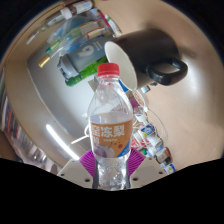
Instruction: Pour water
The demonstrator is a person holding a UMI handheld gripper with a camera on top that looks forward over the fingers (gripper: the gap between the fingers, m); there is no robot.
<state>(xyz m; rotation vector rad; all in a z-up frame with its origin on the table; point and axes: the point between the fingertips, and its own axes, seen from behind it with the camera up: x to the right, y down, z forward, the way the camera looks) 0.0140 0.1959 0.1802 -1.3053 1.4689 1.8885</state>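
A clear plastic water bottle (109, 125) with a red cap and an orange label stands upright between my fingers. My gripper (111, 163) is shut on it, with both purple pads (90, 162) pressed against its lower body. Just beyond the bottle's cap is a black mug (148, 58) with a white inside and a handle on its right side. The mug appears tilted in this view, its mouth facing the bottle. The whole scene looks slanted, so the bottle seems lifted and leaning.
A beige tabletop (40, 100) lies below. Beyond the mug are a white device and several colourful packets (70, 35). More bright packaging (155, 135) lies to the right of the bottle.
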